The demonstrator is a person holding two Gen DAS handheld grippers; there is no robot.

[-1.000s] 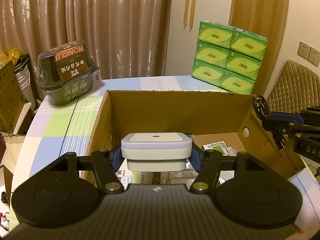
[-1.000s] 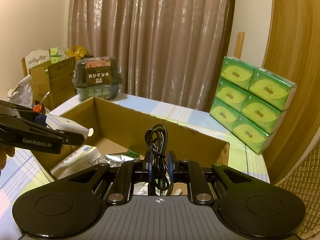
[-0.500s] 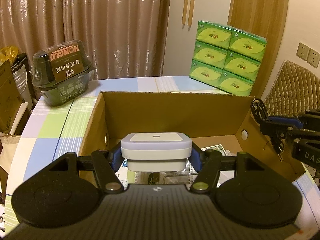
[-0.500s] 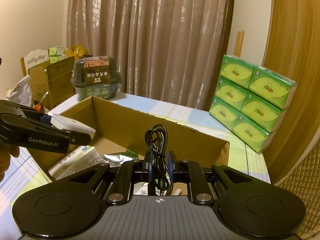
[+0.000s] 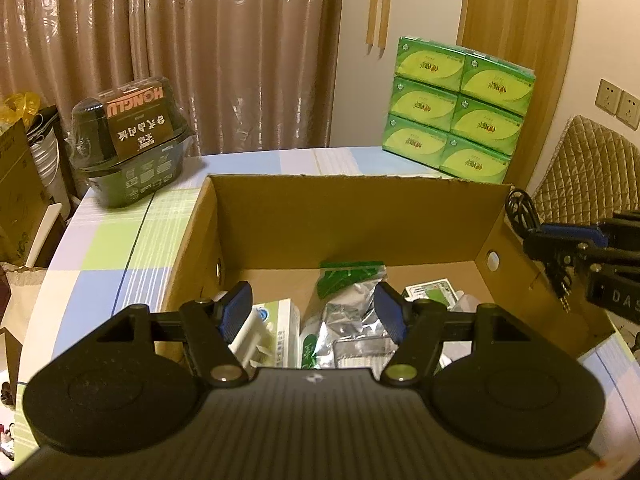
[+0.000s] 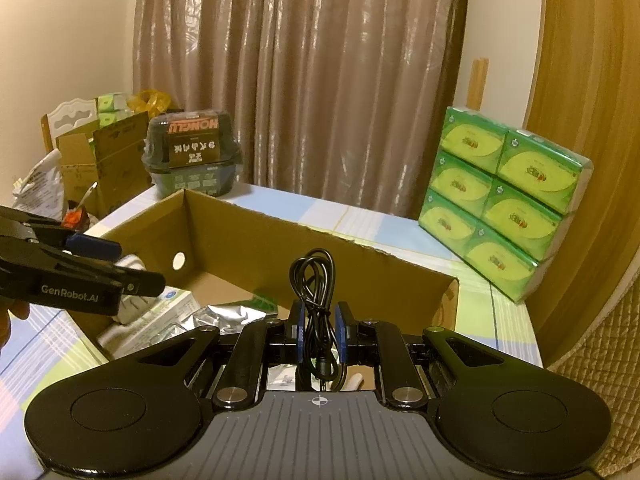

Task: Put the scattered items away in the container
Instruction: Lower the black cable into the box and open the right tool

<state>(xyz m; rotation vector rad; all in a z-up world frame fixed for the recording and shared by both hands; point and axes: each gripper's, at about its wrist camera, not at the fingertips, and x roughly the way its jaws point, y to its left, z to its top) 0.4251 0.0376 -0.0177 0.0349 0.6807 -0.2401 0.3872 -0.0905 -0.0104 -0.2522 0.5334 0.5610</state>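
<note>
The open cardboard box stands on the checked table, seen in both wrist views. My left gripper hangs over its near left part; its jaws are opening and nothing is between them. The white square device lies in the box just below the left finger, beside a white carton, a silver foil pouch and a green packet. My right gripper is shut on a coiled black cable above the box's right side. That cable also shows beyond the right wall.
A block of green tissue packs stands at the table's far right. A dark wrapped bowl set sits at the far left. A quilted chair back is to the right, and cartons stand beyond the table's left edge.
The left jaws have spread and the white square device has dropped from them into the box. The right gripper still holds the cable in the same place.
</note>
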